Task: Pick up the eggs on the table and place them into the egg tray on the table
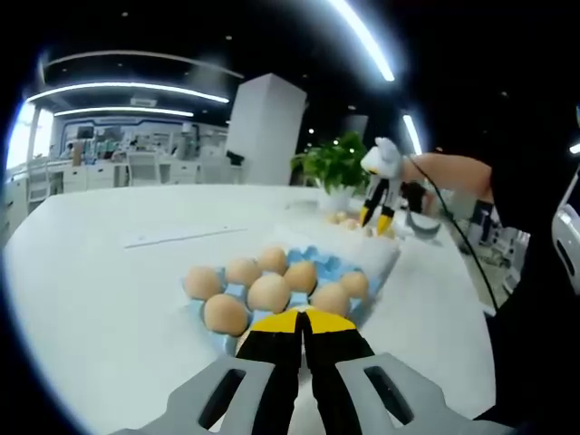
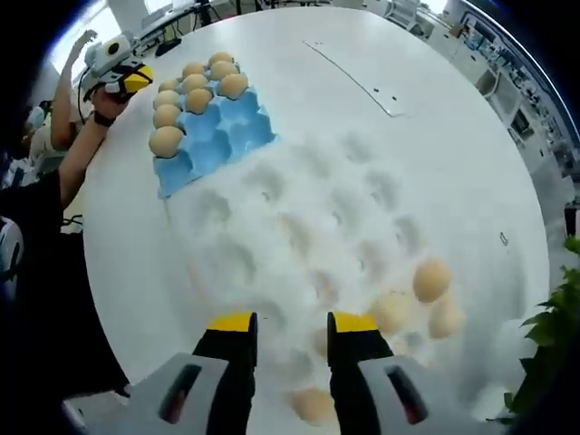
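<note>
Evidently the risk lies under the right hand-held gripper (image 2: 292,328): its jaws stand apart and empty above a loose egg (image 2: 314,404) lying on a white egg tray (image 2: 299,217), and a careless descent could crack it. Further eggs (image 2: 431,279) rest nearby. The left hand-held gripper (image 1: 302,323), jaws together, hovers beside the blue egg tray (image 1: 337,266), whose seated eggs (image 1: 269,292) it could jostle on the table (image 1: 100,299).

Ceiling strip lights (image 1: 362,36) overhead, bright and even. White table (image 1: 100,272) blows out near-white in both views. Left gripper view: window glare far left, heavy fisheye bend at edges, shadows soft. Right gripper view: white tray (image 2: 344,236) washed out, low contrast, cells smeared; eggs (image 2: 431,279) on it look soft.
</note>
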